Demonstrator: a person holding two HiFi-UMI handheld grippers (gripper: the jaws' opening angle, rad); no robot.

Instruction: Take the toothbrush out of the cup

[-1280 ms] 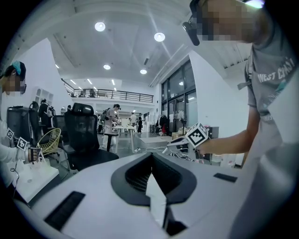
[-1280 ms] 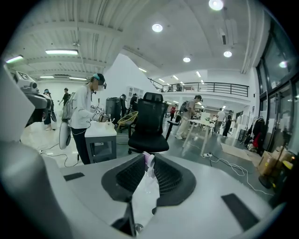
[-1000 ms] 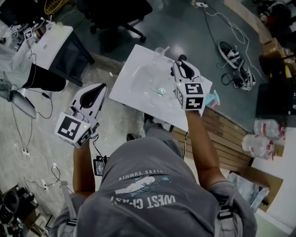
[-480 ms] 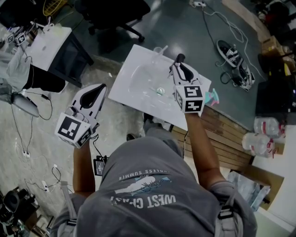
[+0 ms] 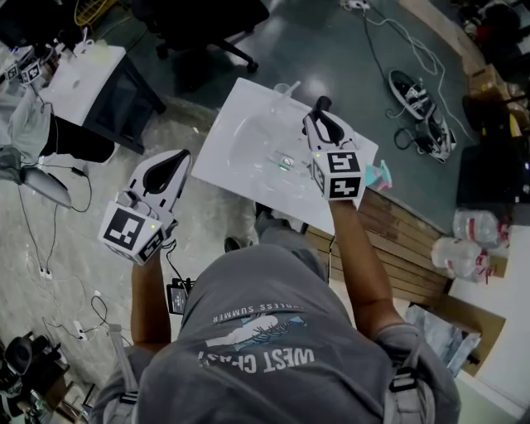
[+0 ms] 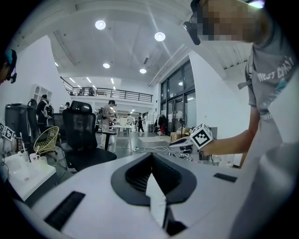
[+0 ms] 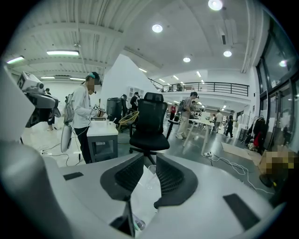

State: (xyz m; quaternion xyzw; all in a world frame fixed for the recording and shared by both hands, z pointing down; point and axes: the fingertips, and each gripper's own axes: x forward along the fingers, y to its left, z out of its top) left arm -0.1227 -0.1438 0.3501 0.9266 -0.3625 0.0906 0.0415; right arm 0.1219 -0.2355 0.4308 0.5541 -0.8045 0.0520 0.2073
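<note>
This looks like the approach step, with nothing grasped yet. The small clear plastic cup (image 5: pixel 286 90) stands at the 12 o'clock edge of the white rectangular basin top (image 5: pixel 236 124). A thin pale toothbrush (image 5: pixel 296 85) seems to lean from it toward 1 o'clock, though it is too faint to be sure. The right gripper (image 5: pixel 321 104) sits just at the cup's 4 o'clock. Its jaws have just been opening and stand apart with nothing between them. The left gripper (image 5: pixel 180 156), jaws together and empty, waits off the top at 8 o'clock. Next, the right jaws likely need to line up on the handle above the rim before closing.

One white rectangular sink top (image 5: pixel 236 124) and one clear plastic cup (image 5: pixel 286 91) show. There are two white-and-black tools, the left gripper (image 5: pixel 177 155) and right gripper (image 5: pixel 321 104), and one black swivel chair (image 5: pixel 207 21).
</note>
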